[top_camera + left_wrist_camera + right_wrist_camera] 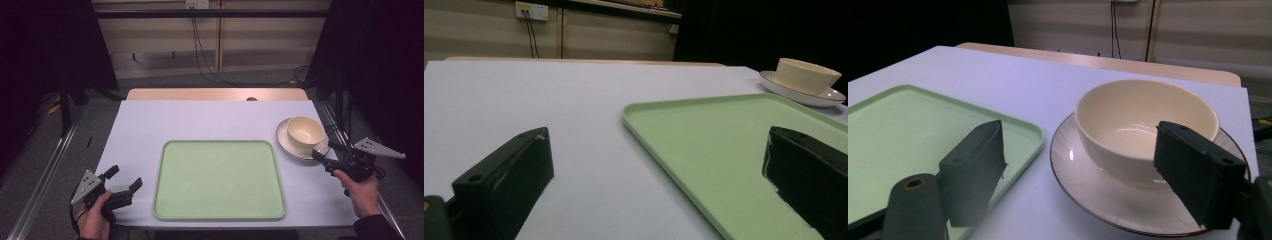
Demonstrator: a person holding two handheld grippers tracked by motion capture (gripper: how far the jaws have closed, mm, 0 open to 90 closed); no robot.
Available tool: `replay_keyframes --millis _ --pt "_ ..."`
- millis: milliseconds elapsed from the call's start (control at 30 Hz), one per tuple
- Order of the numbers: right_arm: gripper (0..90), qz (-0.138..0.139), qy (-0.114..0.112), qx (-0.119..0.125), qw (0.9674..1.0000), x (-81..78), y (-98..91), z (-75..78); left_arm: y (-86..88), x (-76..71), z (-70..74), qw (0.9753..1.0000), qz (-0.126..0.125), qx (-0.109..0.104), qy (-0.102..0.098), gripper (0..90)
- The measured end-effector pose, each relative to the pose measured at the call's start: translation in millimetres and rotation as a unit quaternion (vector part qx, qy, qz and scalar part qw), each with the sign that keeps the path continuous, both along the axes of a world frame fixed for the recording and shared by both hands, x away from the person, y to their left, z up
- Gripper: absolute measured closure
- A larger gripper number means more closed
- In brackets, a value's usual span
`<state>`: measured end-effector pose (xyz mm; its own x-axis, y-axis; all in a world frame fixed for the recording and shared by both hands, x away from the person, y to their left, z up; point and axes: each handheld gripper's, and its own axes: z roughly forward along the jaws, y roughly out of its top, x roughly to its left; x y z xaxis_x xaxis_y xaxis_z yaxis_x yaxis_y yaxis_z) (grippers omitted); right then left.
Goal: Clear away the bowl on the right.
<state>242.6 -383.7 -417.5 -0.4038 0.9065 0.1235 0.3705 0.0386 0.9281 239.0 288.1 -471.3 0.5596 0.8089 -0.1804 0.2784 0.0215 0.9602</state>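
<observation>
My right gripper (327, 152) hangs at the near right edge of the plate (286, 140), its jaws apart and holding nothing, pointing at the bowl (305, 131). In the right gripper view the bowl (1146, 125) stands upright on the plate (1108, 192), just ahead of the jaws, and I cannot tell whether the right jaw touches the plate. The plate sits on the table (200, 120), just right of the green tray (219, 179). My left gripper (122, 182) rests at the table's near left corner, jaws wide and empty, one over the tray's edge (664, 145).
</observation>
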Motion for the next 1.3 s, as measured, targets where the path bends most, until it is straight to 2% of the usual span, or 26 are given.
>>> replay_keyframes --millis 233,400,500,567,700,733,800,900,1000,1100,1167,1300 --pt "17.6 -0.008 0.016 -0.006 0.9998 15.9 -10.5 1.1 0.0 0.3 -0.1 1.0000 0.000 0.001 0.001 0.1" --pt "16.4 -0.021 0.024 -0.019 0.9993 28.3 -16.2 2.4 -0.2 0.3 -0.2 1.0000 0.000 0.000 0.001 0.1" --pt "15.5 -0.019 0.033 -0.031 0.9988 36.6 -16.6 4.0 -0.5 0.4 -0.3 1.0000 0.000 -0.001 0.002 0.1" --pt "16.1 -0.017 0.045 -0.032 0.9983 42.6 -17.8 5.0 -0.2 0.4 -0.2 1.0000 0.000 0.001 0.002 0.1" --pt "17.1 -0.021 0.051 -0.043 0.9976 51.9 -20.5 6.2 0.2 0.5 -0.3 1.0000 -0.001 0.001 0.002 0.0" --pt "20.7 -0.012 0.065 -0.049 0.9966 57.7 -22.2 6.3 -0.2 0.6 -0.4 1.0000 0.001 -0.002 0.003 0.1" --pt "20.7 -0.015 0.074 -0.053 0.9957 62.9 -22.2 5.6 -0.3 0.6 -0.4 1.0000 0.000 -0.002 0.002 0.1" --pt "21.9 -0.013 0.076 -0.053 0.9956 67.9 -23.3 4.4 -0.1 0.5 -0.4 1.0000 0.000 -0.002 0.002 0.1" --pt "24.3 -0.011 0.095 -0.058 0.9937 77.7 -26.0 2.8 -0.3 0.5 -0.4 1.0000 0.000 -0.001 0.002 0.1" --pt "24.0 -0.013 0.122 -0.064 0.9903 86.0 -29.7 -1.4 -0.1 0.6 -0.5 1.0000 0.000 0.000 0.002 0.1" --pt "23.5 -0.016 0.132 -0.063 0.9891 89.8 -31.8 -4.5 -0.1 0.9 -0.6 1.0000 -0.001 0.001 0.003 0.1" --pt "23.8 -0.028 0.149 -0.078 0.9854 97.6 -34.0 -8.4 -0.2 1.1 -0.6 1.0000 -0.003 0.002 0.002 0.1"
